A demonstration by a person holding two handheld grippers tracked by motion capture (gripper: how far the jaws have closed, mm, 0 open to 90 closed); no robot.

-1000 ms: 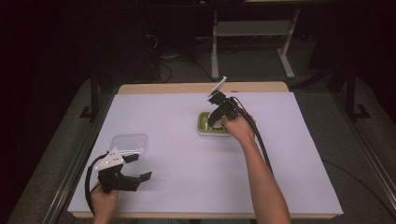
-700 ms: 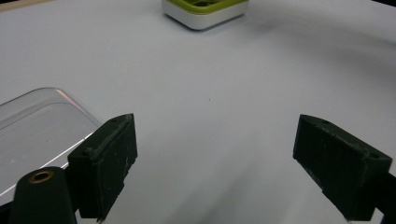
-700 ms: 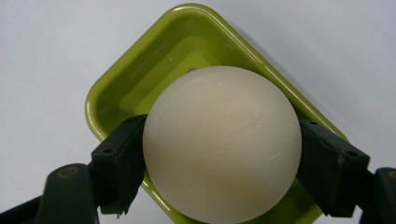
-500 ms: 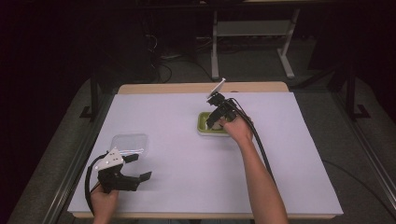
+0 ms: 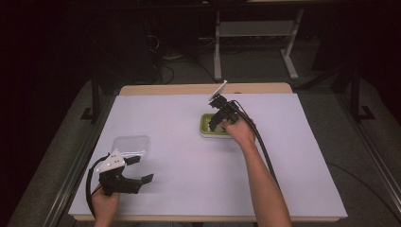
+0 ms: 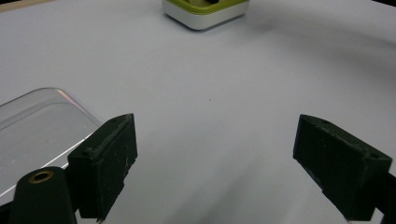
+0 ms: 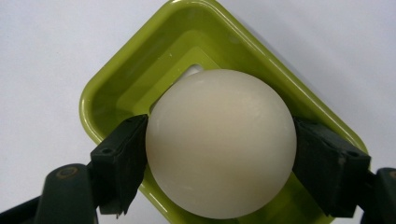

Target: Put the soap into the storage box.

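A smooth cream-white ball (image 7: 222, 135) sits between the two black jaws of my right gripper (image 7: 219, 161), which is shut on it. The ball hangs directly over a lime-green dish with a white base (image 7: 140, 79); I cannot tell whether it touches the dish floor. In the high view the right gripper (image 5: 216, 121) points down into that dish (image 5: 206, 127) at the table's middle back. My left gripper (image 5: 140, 169) rests near the front left corner, open and holding nothing, its jaws wide apart (image 6: 215, 163). A clear plastic lid (image 5: 132, 145) lies just beyond it.
A white sheet covers the table (image 5: 189, 184). In the left gripper view the clear lid (image 6: 37, 126) lies beside the left jaw, with the green dish (image 6: 205, 11) far ahead. Dark floor and a metal stand (image 5: 255, 33) lie past the far edge.
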